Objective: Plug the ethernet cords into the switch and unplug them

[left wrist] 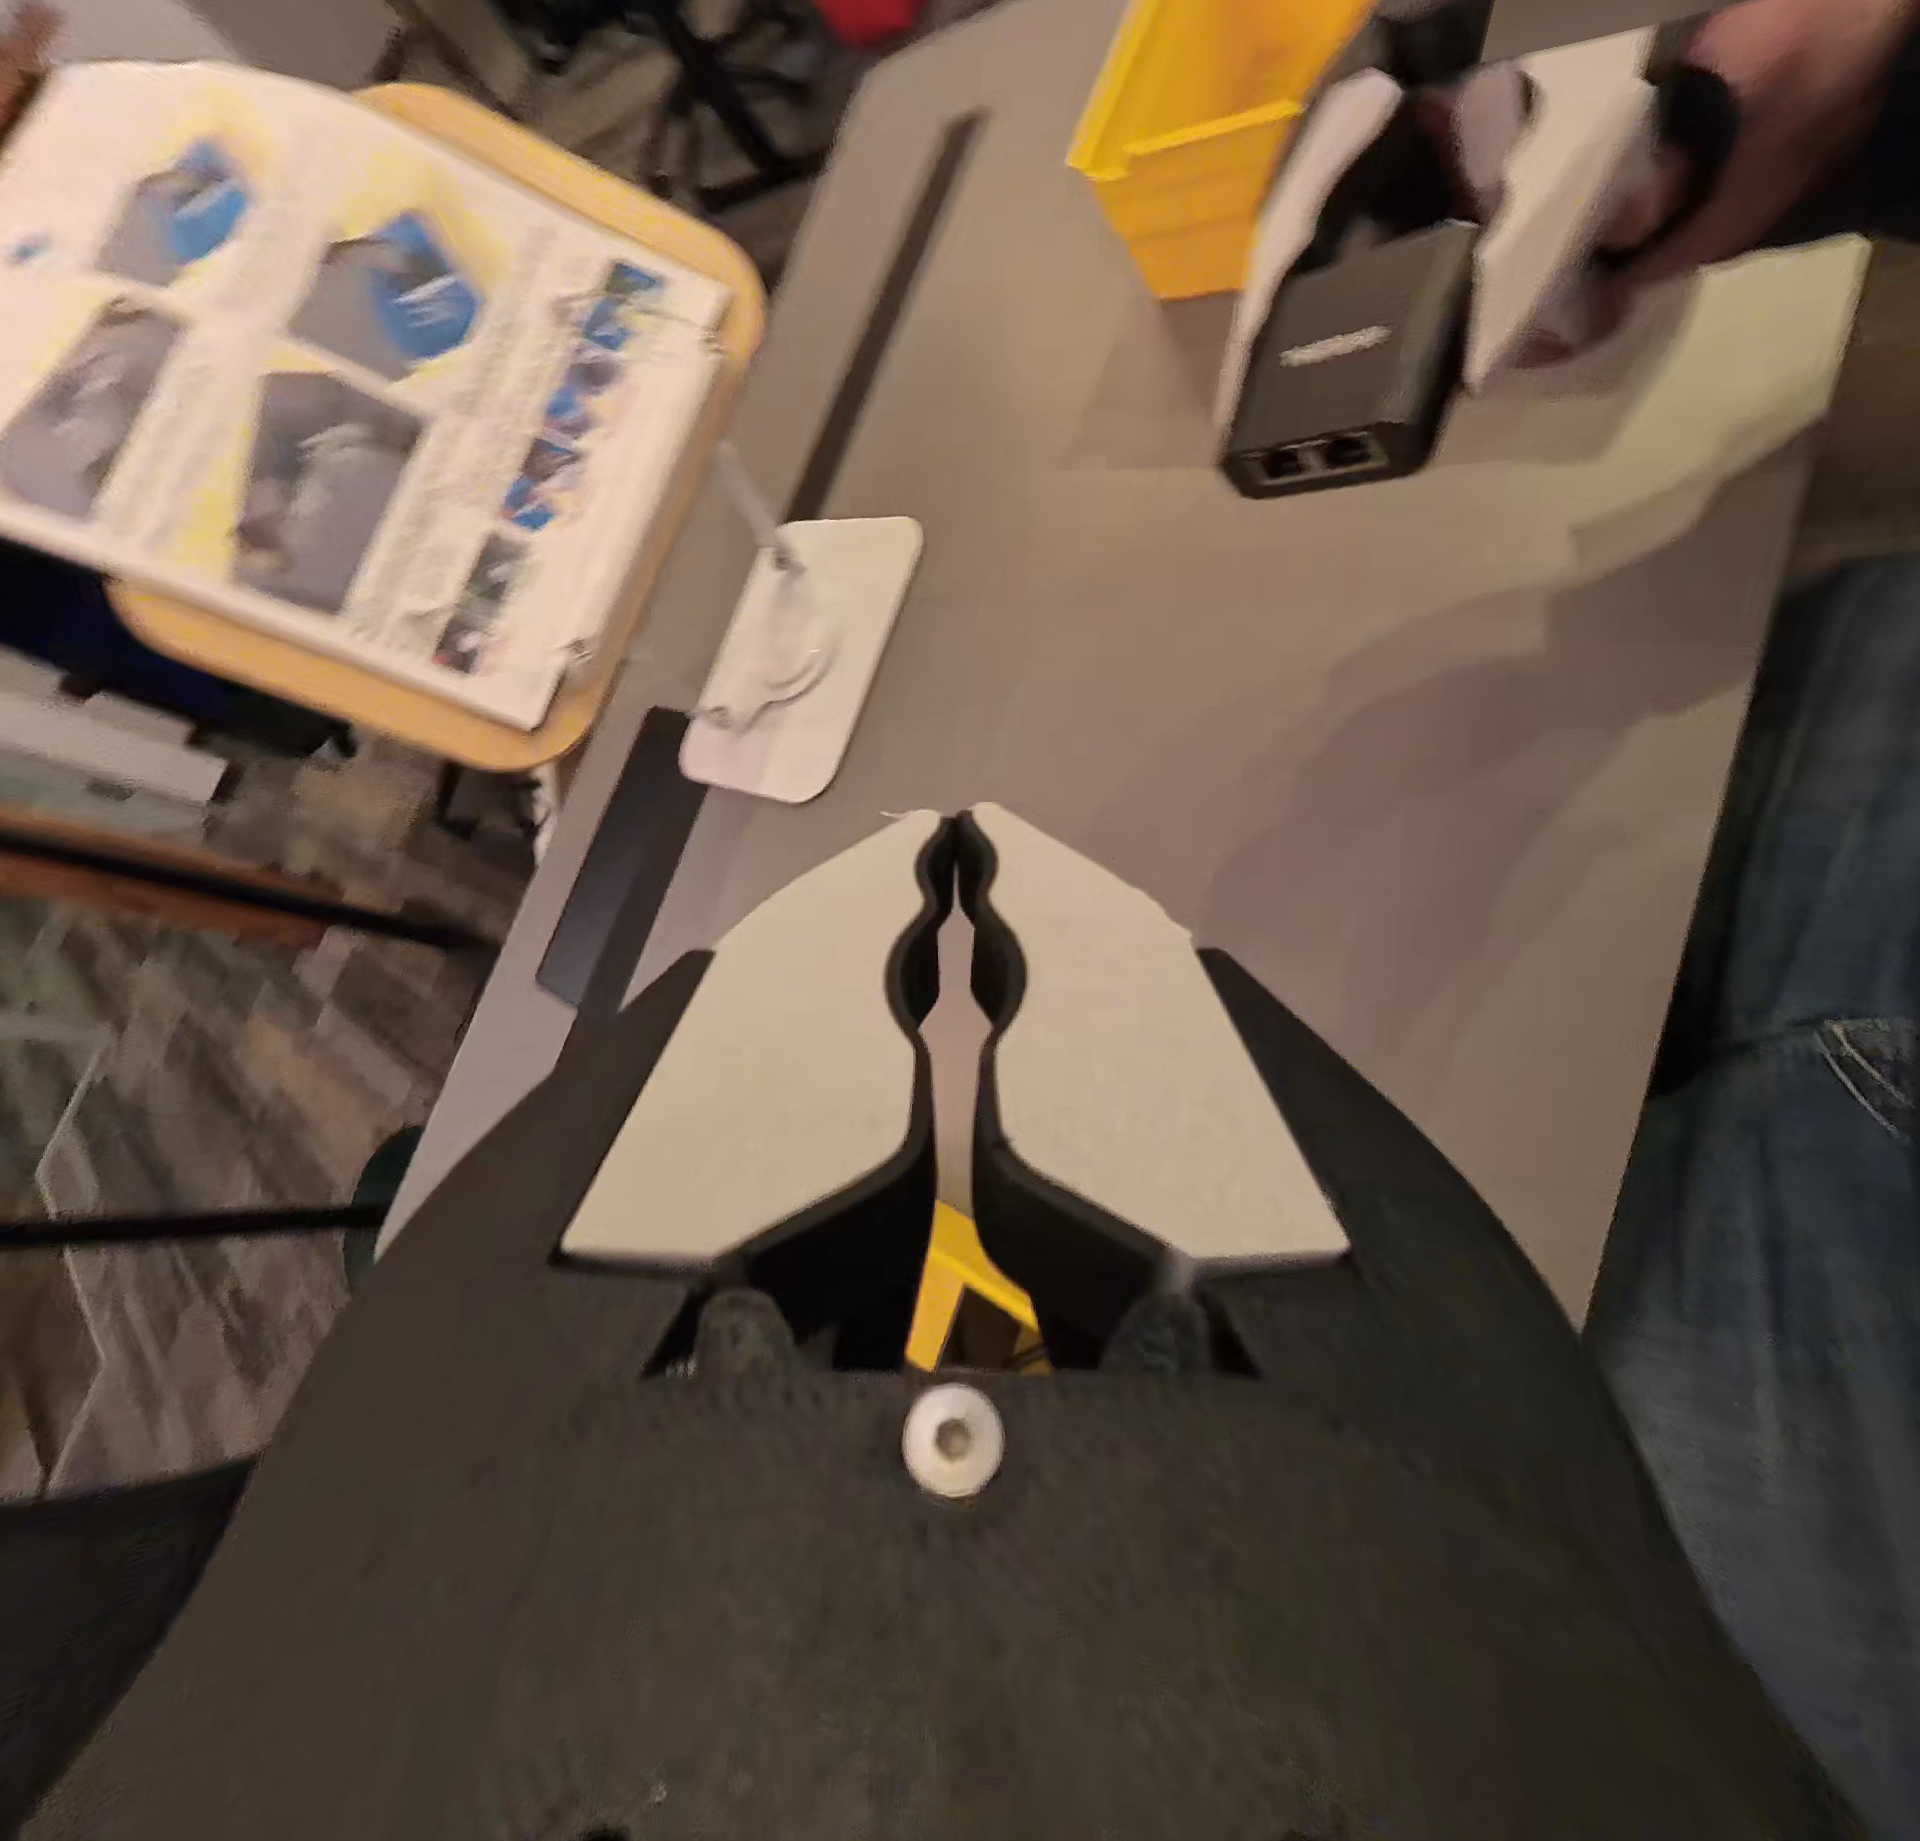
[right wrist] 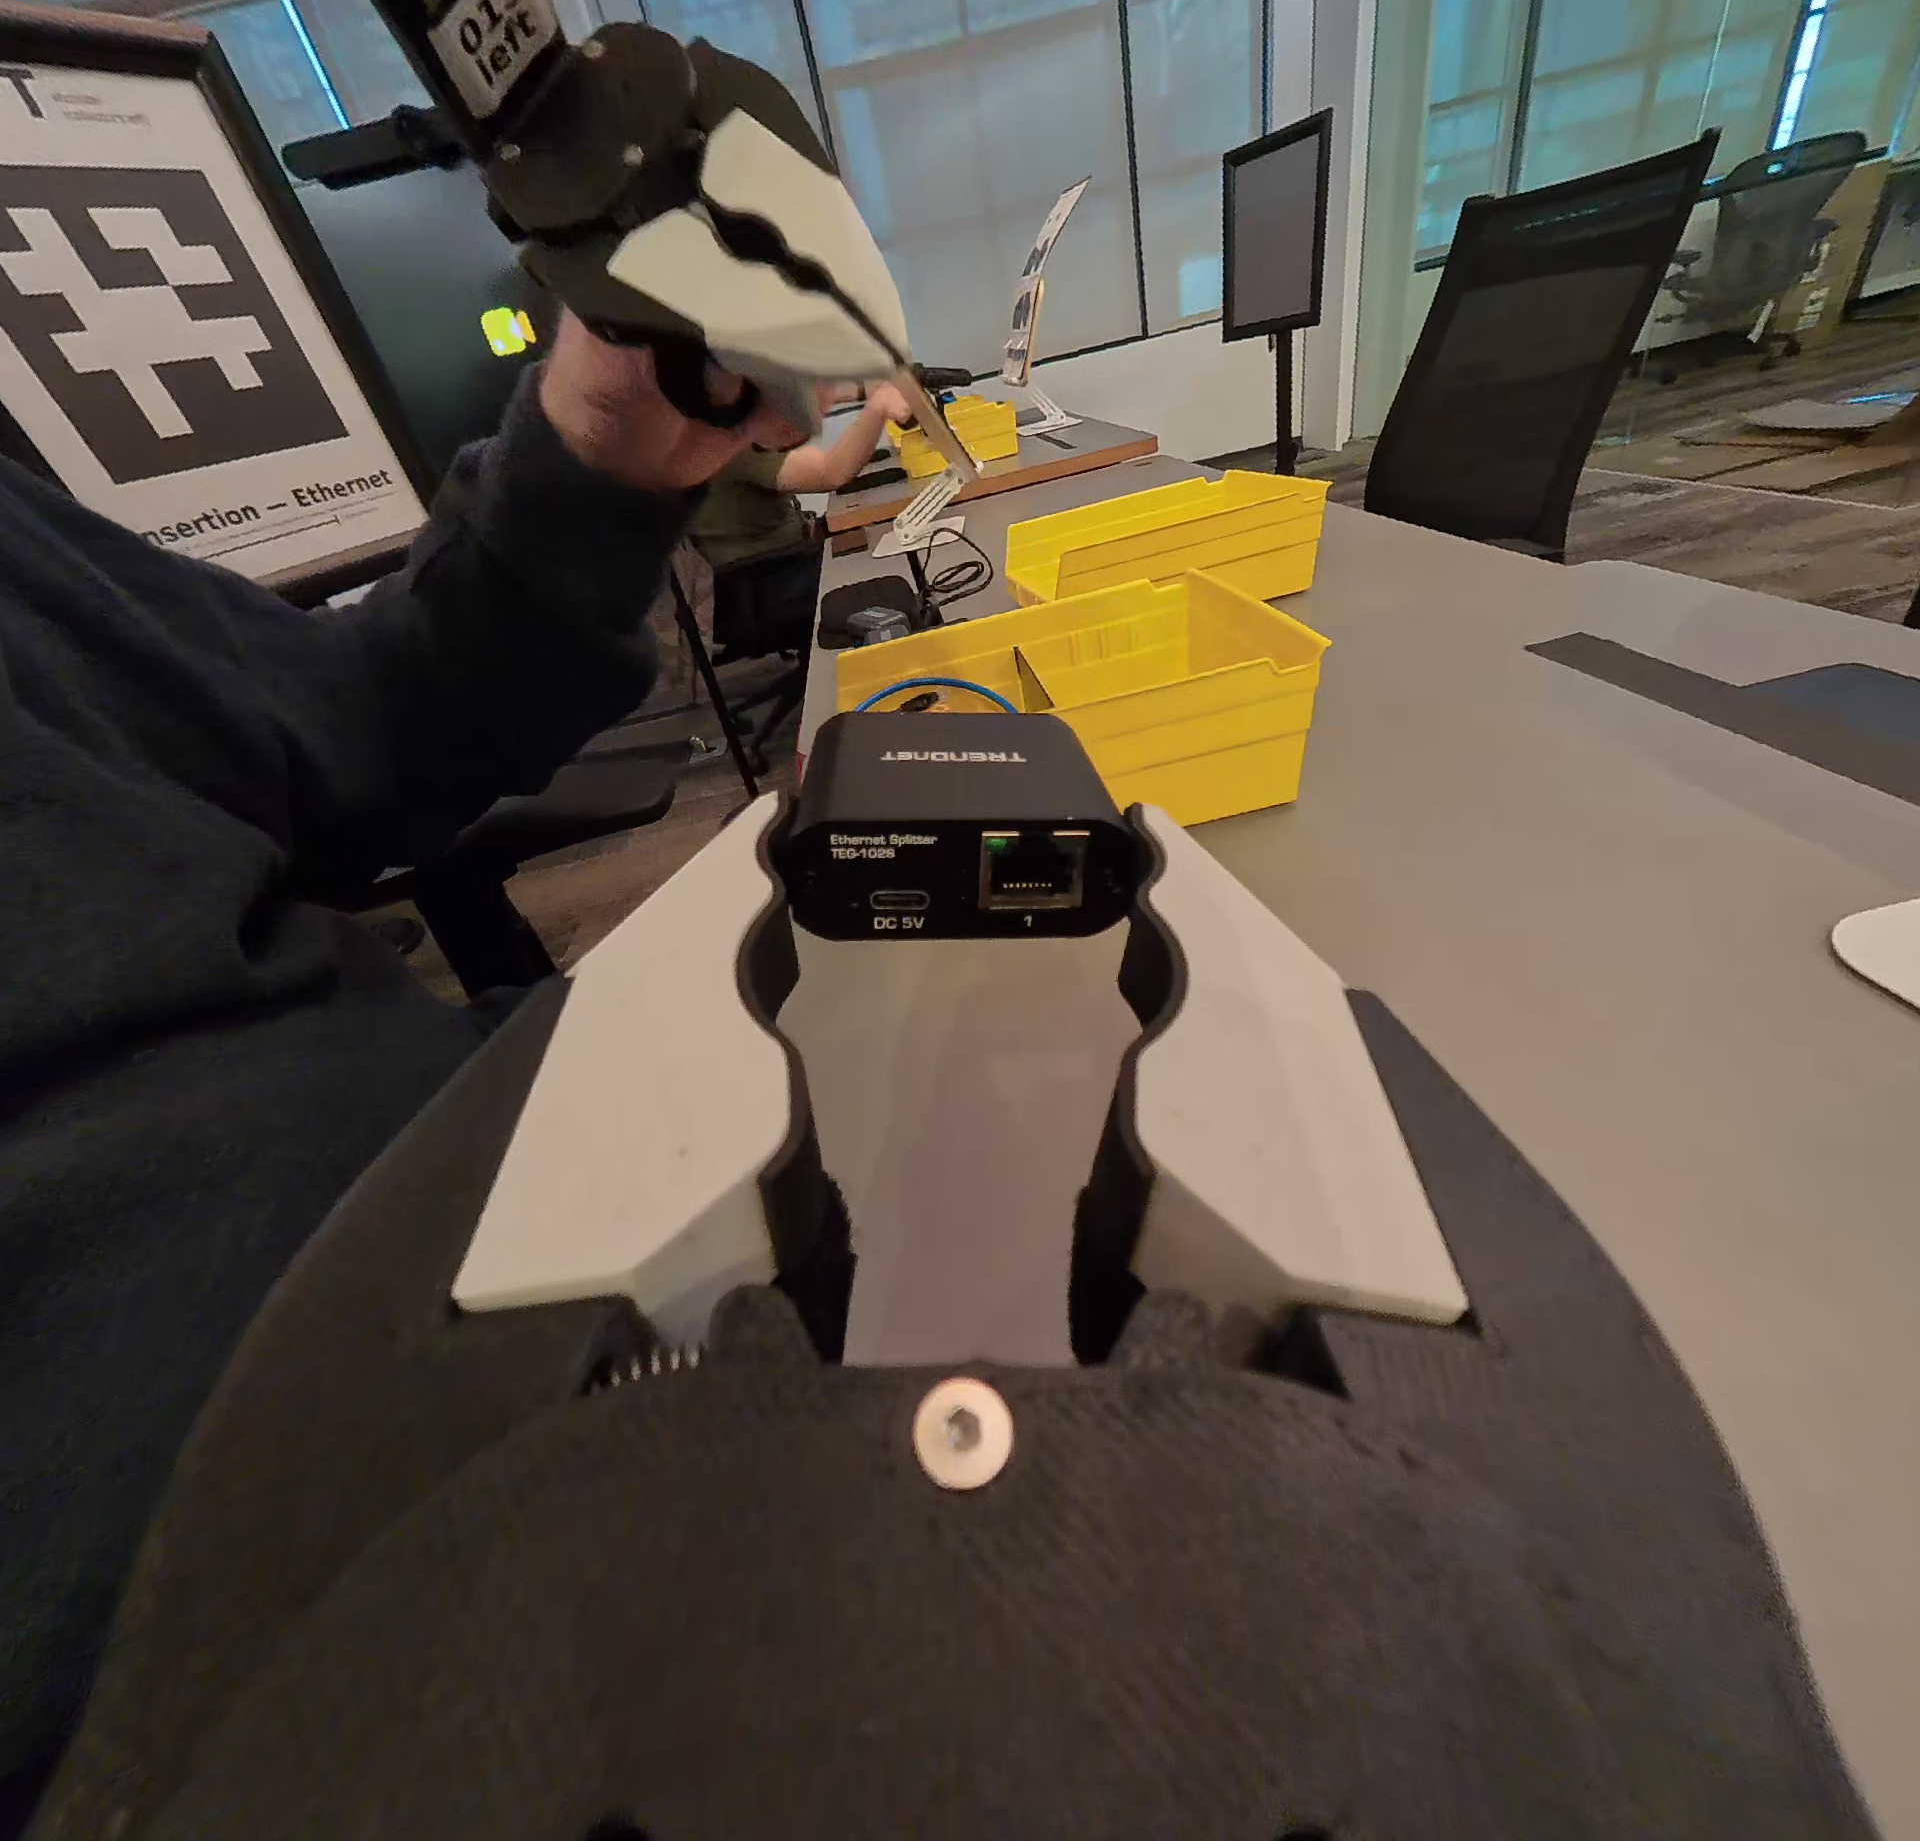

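My right gripper (right wrist: 956, 882) clamps the switch (right wrist: 951, 825) on the table just before the yellow bins (right wrist: 1174, 690). My left gripper (left wrist: 956, 835), closed and empty, hangs above; the cord (right wrist: 914, 695) lies in a bin, so a weak hold could let the switch skid when plugging.

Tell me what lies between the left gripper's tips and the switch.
Only bare grey table, as the left wrist view shows. The left gripper is shut and empty; the right gripper clasps the switch.

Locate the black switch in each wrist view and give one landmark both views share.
Left wrist view: the switch sits upper right, between the right gripper fingers.
Right wrist view: it is centre frame, between this gripper's fingertips.
Shared landmark: the yellow bin just behind it.
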`<state>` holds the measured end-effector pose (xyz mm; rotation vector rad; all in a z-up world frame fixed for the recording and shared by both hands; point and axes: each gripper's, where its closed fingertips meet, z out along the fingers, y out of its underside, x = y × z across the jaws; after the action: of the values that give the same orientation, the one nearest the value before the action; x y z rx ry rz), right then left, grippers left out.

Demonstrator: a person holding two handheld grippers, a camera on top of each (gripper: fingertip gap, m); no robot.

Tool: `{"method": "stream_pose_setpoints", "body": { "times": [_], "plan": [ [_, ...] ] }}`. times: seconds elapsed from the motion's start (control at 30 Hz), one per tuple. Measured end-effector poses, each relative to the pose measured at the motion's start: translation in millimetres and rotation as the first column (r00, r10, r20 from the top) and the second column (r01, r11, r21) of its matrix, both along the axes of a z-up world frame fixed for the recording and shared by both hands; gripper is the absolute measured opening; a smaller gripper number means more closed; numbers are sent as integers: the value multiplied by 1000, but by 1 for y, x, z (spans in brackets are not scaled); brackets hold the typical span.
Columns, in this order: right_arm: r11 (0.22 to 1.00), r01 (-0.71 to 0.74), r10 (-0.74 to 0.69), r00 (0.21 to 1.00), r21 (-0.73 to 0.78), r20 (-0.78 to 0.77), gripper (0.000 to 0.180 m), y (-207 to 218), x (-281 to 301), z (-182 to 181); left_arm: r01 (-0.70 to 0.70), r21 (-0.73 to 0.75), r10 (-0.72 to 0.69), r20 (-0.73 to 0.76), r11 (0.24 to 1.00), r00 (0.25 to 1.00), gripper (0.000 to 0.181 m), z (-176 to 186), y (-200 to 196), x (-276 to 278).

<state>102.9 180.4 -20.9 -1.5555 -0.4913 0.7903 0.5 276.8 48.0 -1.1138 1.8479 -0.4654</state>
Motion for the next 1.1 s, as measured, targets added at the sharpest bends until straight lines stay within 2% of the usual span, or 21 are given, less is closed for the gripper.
{"method": "stream_pose_setpoints", "body": {
  "times": [0.03, 0.07, 0.13, 0.23, 0.3, 0.43, 0.57, 0.7, 0.77, 0.87, 0.97, 1.1],
  "plan": [
    [1000, 6, -6, 1000, -1, 3, 61, 0, 2, -1, -28, -28, 29, 38, 999, 999, 0, 8, 5, -10],
    [1000, 10, -10, 1000, -2, 6, 61, -1, 3, -2, -48, -79, 52, 48, 996, 997, 2, 11, 9, -19],
    [1000, 12, -12, 1000, -6, 7, 61, -3, 5, -4, -78, -200, 81, 9, 977, 997, 25, 6, 13, -36],
    [1000, 21, -21, 1000, -12, 9, 61, -4, 6, -7, -191, -109, 188, -36, 975, 981, 35, -12, 37, -57],
    [1000, 27, -27, 1000, -15, 13, 61, -6, 7, -10, -268, -66, 261, -93, 961, 961, 26, -31, 51, -73],
    [999, 38, -38, 999, -18, 21, 61, -7, 8, -13, -417, -60, 403, -168, 907, 900, 26, -70, 73, -104],
    [999, 48, -47, 998, -21, 30, 61, -6, 9, -17, -547, -39, 519, -270, 836, 811, 44, -124, 85, -126],
    [998, 52, -51, 998, -23, 39, 61, -6, 8, -22, -659, 29, 620, -373, 752, 691, 39, -171, 99, -147],
    [998, 54, -53, 998, -22, 41, 61, -6, 7, -22, -699, -18, 627, -425, 715, 653, 39, -189, 102, -153],
    [998, 57, -56, 998, -19, 38, 61, -6, 9, -23, -739, -104, 617, -480, 666, 624, 36, -209, 106, -157],
    [998, 60, -60, 998, -17, 32, 61, -6, 10, -23, -765, -119, 618, -517, 633, 592, 32, -225, 110, -160],
    [998, 63, -62, 997, -18, 35, 61, -6, 10, -24, -773, -158, 605, -535, 615, 590, 16, -234, 111, -157]
  ]
}}
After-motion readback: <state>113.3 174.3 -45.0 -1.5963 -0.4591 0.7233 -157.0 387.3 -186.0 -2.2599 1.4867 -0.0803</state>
